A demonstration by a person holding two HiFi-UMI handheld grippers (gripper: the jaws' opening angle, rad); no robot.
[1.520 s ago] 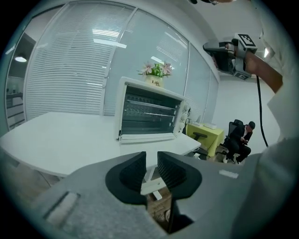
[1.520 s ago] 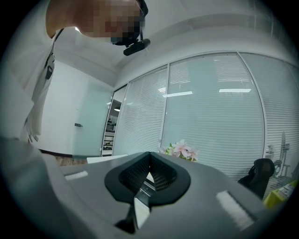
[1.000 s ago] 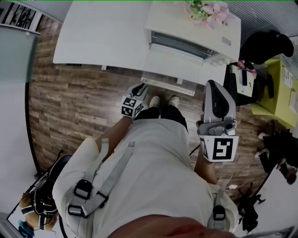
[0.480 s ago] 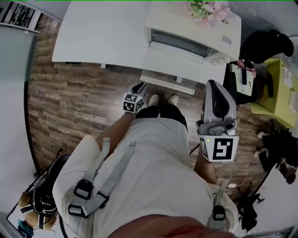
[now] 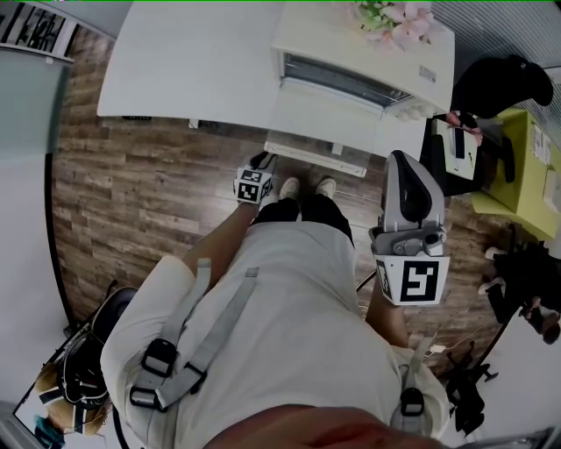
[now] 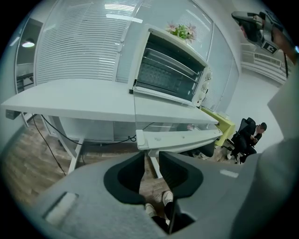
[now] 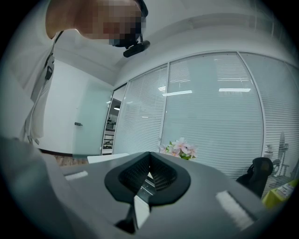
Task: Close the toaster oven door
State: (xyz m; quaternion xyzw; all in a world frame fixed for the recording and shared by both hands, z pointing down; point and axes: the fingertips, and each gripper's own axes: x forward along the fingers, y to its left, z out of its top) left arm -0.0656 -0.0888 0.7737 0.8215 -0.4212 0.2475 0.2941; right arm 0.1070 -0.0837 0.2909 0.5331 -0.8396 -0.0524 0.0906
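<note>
Can't resolve toaster oven knobs in head view; loses flowers and desk's far edge past frame top.

A white table runs ahead and to the left of the left gripper above a wood-plank floor, pink flowers show ahead of the right gripper against slatted blinds, and a yellow-green desk stands off to its right
</note>
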